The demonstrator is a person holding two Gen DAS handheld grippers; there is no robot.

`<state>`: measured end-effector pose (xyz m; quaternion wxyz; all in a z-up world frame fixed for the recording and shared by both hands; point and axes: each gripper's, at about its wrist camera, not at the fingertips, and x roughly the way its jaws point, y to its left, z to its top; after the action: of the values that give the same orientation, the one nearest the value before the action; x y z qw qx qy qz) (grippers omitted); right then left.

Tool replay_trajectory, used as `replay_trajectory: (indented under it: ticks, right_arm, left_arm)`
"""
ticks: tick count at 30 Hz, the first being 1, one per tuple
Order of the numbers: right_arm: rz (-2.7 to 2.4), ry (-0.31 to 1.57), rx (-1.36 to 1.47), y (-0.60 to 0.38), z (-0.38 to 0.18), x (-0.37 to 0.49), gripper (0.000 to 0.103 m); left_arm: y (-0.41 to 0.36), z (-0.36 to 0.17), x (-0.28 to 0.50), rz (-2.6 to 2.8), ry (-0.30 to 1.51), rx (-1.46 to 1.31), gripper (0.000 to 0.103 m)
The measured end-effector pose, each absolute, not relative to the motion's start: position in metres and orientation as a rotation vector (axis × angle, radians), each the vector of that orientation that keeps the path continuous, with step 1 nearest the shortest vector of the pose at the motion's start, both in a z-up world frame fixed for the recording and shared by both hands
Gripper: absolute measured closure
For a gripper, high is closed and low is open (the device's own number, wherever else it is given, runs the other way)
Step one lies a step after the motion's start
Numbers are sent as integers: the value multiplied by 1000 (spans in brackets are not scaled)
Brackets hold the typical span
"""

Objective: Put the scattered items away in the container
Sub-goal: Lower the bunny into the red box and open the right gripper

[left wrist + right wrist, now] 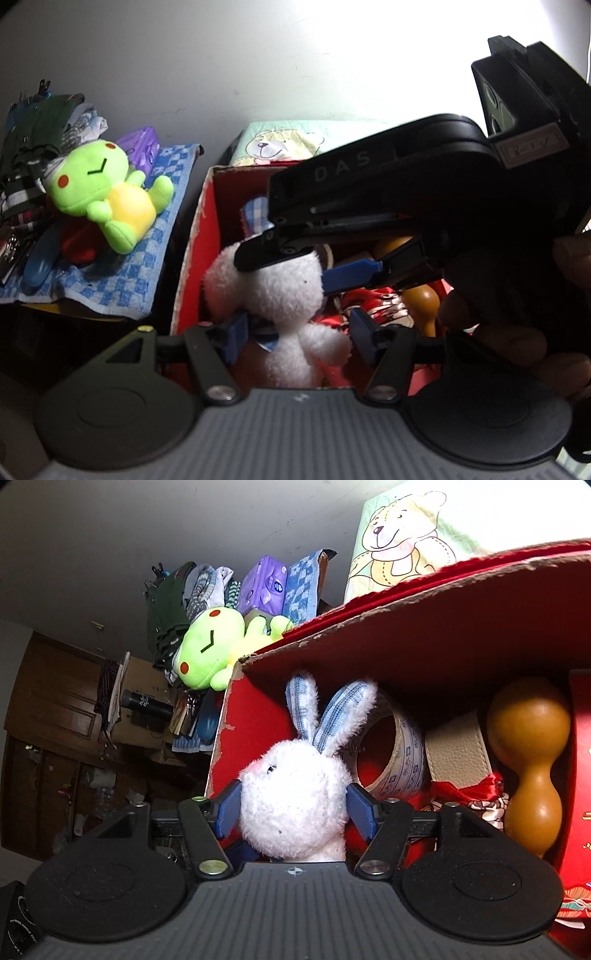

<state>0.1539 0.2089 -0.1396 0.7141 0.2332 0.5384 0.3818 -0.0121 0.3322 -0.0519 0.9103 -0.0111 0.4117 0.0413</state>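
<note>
Right wrist view: the white plush rabbit (291,786) is seen inside the red box (406,638), ears up, in front of the tape roll (400,753), with the cream strap (458,749) and the brown gourd (528,753) further right. The right gripper (295,808) is set wide around the rabbit's head; both blue pads lie against the fur, no dent is seen, so whether any clamp load is on it cannot be told. In the left wrist view the left gripper (299,332) is open around the rabbit's body, with gaps visible at both pads, so nothing is gripped there. Step judged: release of the rabbit into the box, nearly done. For a clean release, the right gripper should be opened until daylight is seen on both sides of the head, then drawn straight back and up along its own axis, so that fur and ears are not snagged and the toy is not dragged out over the rim. The left gripper should be lifted clear in the same way, and contact between the two tools should be avoided since they are stacked close. Box walls are cardboard and should not be knocked. Outside the box, the green plush frog (107,192) is left on the blue checked towel (122,288) and looks like the next pick.
</note>
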Motion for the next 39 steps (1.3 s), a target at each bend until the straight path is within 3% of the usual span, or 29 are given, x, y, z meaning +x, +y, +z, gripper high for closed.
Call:
replay_trajectory:
  ticks: [21,29,39]
  right_arm:
    - [807,1067,527,172,-118,135,38]
    - [751,953,483,146,-102,115,44]
    - [630,758,492,67,-82,82,44]
  left_arm:
    - [317,-35,-28,68,817,-16,39]
    - [302,-24,-34,35,788,-7,39]
    - [249,-10,-23,-112,760,-19,39]
